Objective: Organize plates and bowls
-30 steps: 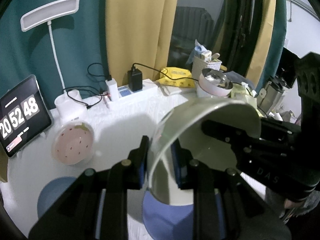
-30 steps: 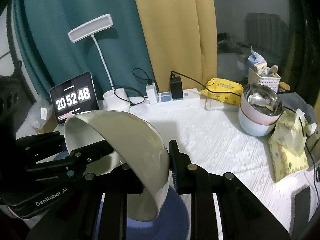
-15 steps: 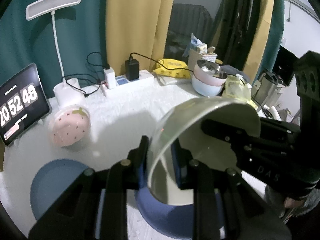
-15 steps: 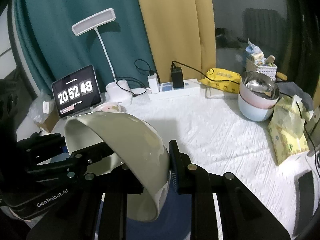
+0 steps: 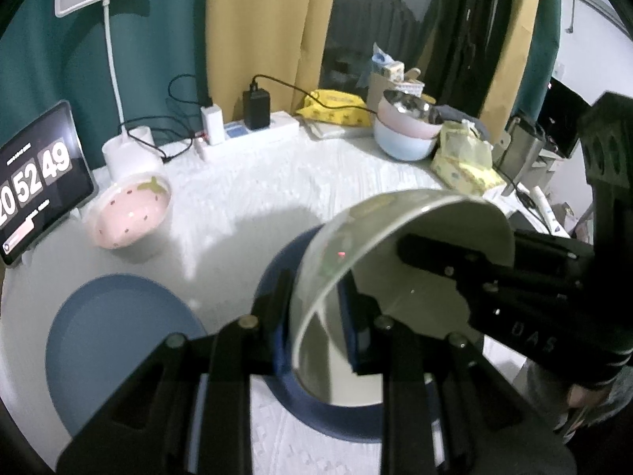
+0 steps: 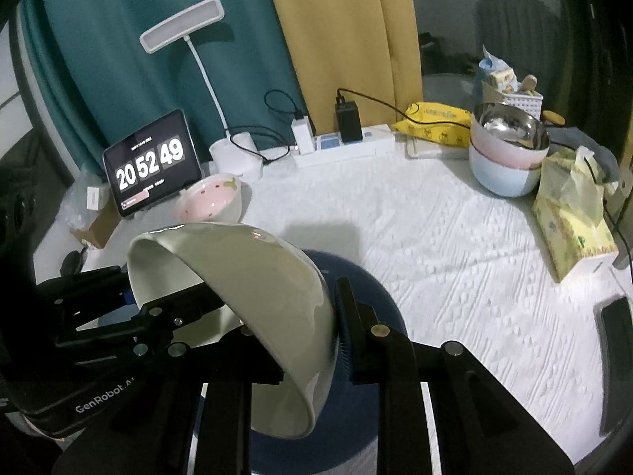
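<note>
The left gripper [image 5: 316, 312] is closed on the rim of the white bowl [image 5: 415, 277], one finger outside the wall and one inside. The right gripper [image 6: 312, 332] pinches the opposite rim in the same way. I think two grips are used because the bowl is wide and smooth, and a hold on both sides keeps it level and stops it from swinging. The bowl hangs just above the dark blue plate [image 6: 368, 289], so the step is probably to set the bowl down on this plate.

The left view shows a second blue plate [image 5: 118, 340] lying apart on the white cloth, and the pink strawberry bowl [image 5: 130, 213] near the clock tablet [image 5: 35, 182]. The right view does not show that second plate, but it shows more clearly the stacked bowls [image 6: 506, 158] far at the right and a phone [image 6: 617, 356] at the table's edge.
</note>
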The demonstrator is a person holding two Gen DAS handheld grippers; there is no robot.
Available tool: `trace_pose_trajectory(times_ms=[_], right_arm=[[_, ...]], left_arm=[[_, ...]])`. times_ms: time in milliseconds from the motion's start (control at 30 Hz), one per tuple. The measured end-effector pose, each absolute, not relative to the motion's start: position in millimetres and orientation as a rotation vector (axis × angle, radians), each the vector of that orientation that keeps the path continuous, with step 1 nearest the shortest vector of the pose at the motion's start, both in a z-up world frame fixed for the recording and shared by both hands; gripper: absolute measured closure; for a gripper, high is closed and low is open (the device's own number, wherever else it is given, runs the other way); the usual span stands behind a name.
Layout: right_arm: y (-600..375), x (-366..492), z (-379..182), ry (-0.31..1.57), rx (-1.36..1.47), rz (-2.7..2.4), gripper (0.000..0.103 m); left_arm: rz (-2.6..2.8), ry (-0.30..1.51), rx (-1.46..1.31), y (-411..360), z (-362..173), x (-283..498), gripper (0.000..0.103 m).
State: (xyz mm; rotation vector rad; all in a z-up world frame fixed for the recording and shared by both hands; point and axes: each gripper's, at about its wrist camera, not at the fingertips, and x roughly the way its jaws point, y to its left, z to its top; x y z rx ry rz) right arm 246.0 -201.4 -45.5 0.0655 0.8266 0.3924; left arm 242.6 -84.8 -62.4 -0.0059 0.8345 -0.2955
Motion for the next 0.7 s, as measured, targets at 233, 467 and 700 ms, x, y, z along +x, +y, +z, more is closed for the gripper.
trace_pose_trajectory(times_ms=[233, 467, 700], right_arm=[[-203.3, 242.9, -58.4, 0.867, 0.078, 0.388, 0.081], [-202.5, 246.5, -70.6, 0.925, 0.087, 0.377, 0.08], [-201.3, 252.1, -82.3, 0.978, 0.09, 0.36, 0.079]], left_arm=[[-0.3, 0.868, -0.004, -85.8, -74.6, 240.0, 0.081], [-0.298, 0.903, 0.007, -87.9, -86.0, 242.1, 0.081], [-0.304, 0.931, 0.029, -91.8, -97.3, 244.6, 0.081]])
